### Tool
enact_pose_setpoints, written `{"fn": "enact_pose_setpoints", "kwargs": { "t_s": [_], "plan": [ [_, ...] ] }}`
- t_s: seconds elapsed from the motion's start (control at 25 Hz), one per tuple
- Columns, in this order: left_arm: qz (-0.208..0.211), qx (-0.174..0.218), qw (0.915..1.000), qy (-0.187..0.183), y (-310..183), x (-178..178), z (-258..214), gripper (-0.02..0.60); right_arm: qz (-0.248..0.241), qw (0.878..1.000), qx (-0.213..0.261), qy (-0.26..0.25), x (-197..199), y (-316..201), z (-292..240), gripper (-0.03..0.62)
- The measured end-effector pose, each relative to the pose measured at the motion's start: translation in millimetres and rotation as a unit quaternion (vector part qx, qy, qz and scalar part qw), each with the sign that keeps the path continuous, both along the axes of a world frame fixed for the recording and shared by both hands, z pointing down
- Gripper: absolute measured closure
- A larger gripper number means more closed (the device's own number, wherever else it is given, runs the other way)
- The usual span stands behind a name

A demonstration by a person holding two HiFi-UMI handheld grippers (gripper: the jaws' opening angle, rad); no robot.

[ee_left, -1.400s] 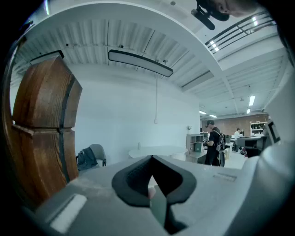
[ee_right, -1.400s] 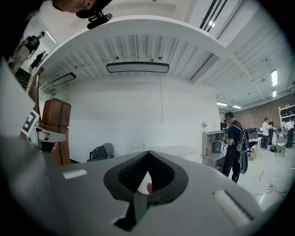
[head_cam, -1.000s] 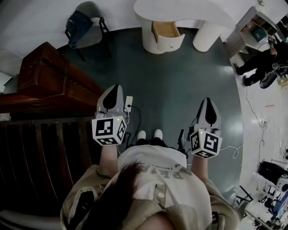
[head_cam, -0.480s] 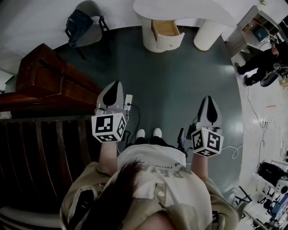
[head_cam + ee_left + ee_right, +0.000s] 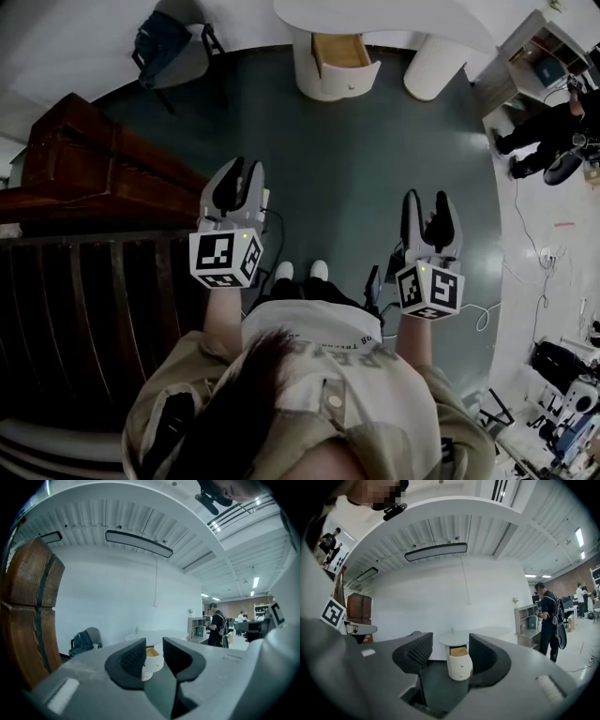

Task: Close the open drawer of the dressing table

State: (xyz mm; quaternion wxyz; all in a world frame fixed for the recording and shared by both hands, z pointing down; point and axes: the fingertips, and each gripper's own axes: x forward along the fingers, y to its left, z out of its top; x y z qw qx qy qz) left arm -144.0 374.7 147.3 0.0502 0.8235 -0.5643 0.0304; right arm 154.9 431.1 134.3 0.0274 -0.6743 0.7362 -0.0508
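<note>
The grey plastic left hand-held gripper point(image 5: 245, 169), capped with a white cube of black square markers, has just been opening. Its ribbed black pads now stand partly apart with nothing between them. The matching right hand-held gripper point(image 5: 427, 201) has also just been opening and its jaws are spread wider, likewise on nothing. Both are held roughly level and point toward 12 o'clock, the left at about 9 o'clock of the right. The person's white shoes point(image 5: 300, 271) show between and below them.

A stretch of smooth, dark grey-green floor point(image 5: 375, 159) lies between the hand-held grippers and the task's thing. At 12 o'clock, well apart from both, stands the white dressing table point(image 5: 394, 17) with a rounded, curving top. It rests on a cylindrical white pedestal point(image 5: 314, 84) and a second rounded leg point(image 5: 429, 73) at 1 o'clock. The drawer point(image 5: 341, 49) in the pedestal is pulled out toward the person, showing a pale wood inside behind its curved white front.

At 10 o'clock a glossy dark brown wooden chest point(image 5: 84, 159) runs beside the left hand-held gripper. Beyond it, at 11 o'clock, a grey shell chair point(image 5: 183, 58) carries a dark bag point(image 5: 159, 42). At 2 o'clock a person in black point(image 5: 544, 131) stands by a pale shelf unit point(image 5: 534, 42), and a white cable point(image 5: 487, 314) loops on the floor at 4 o'clock.
</note>
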Motion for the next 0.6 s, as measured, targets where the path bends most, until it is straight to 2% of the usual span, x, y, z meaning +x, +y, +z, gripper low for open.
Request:
{"fn": "enact_pose_setpoints", "kwargs": {
  "t_s": [0.2, 0.4, 0.6],
  "plan": [
    [0.0, 0.001, 0.9999, -0.01, -4.5, 17.0, 1.5, 0.378, -0.011, 1.0, 0.002, -0.002, 15.3, -7.9, 2.5, 0.342],
    [-0.005, -0.015, 0.9997, -0.019, -11.8, 10.4, 13.1, 0.376, -0.002, 1.0, -0.013, -0.009, 20.5, -15.8, 16.1, 0.342],
    [0.0, -0.019, 0.9996, -0.022, -40.9, 2.0, 21.9, 0.376, 0.012, 1.0, -0.022, -0.011, 15.7, -35.5, 28.4, 0.342]
  ]
}}
